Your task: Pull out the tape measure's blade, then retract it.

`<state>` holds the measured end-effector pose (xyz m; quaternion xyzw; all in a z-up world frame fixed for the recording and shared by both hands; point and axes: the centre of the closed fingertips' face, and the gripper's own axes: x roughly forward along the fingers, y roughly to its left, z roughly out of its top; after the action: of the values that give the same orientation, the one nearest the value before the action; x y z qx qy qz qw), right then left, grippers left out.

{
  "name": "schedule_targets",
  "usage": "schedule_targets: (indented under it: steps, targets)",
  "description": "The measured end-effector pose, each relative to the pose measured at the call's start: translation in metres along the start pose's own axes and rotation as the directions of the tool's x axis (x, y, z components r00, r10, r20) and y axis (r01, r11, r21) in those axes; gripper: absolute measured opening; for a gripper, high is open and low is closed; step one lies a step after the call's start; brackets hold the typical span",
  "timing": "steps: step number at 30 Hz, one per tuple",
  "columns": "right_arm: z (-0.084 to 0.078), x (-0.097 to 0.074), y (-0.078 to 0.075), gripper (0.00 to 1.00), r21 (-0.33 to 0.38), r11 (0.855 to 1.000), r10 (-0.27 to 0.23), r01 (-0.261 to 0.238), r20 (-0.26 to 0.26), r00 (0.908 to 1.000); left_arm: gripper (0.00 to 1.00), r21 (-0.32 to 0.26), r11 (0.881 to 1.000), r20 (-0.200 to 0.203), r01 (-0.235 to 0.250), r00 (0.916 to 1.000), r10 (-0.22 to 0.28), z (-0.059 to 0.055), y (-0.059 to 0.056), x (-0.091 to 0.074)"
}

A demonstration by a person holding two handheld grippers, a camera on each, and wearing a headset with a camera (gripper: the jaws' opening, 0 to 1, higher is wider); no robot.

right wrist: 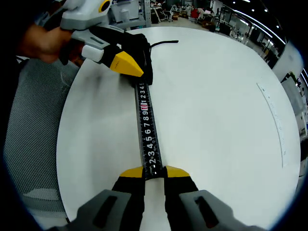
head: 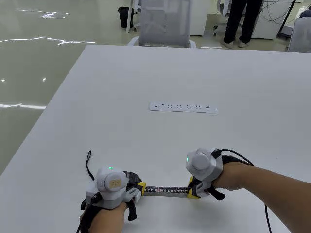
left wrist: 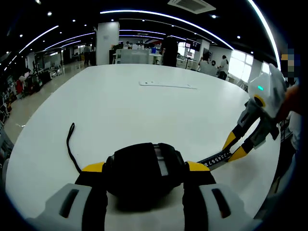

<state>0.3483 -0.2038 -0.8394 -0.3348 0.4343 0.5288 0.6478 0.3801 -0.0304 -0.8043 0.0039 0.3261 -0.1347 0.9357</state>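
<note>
Black tape measure case [right wrist: 140, 53] sits clamped in the left gripper [left wrist: 145, 167] at 6 o'clock of the table [head: 194, 73], while the right gripper [right wrist: 154, 172], pinching the blade [right wrist: 147, 120], should pull straight toward 3 o'clock.

Bright, even overhead light washes the white table [head: 146, 77]; shadows on it are faint and soft. Left of the table, the glossy floor [head: 34, 43] shows glare streaks. Above the table, ceiling light strips [left wrist: 125, 10] arc with fisheye distortion. On the table, the blade [right wrist: 146, 125] shows sharp numerals.
</note>
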Motion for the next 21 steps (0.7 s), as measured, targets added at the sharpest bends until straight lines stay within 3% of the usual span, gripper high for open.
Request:
schedule_targets:
  steps: [21]
  targets:
    - [0.0111, 0.0049, 0.0014, 0.14, -0.011, 1.000, 0.008, -0.008, 0.008, 0.9999, 0.60, 0.004, 1.000, 0.000, -0.001, 1.0000, 0.001, -0.0006, -0.0004, -0.0005]
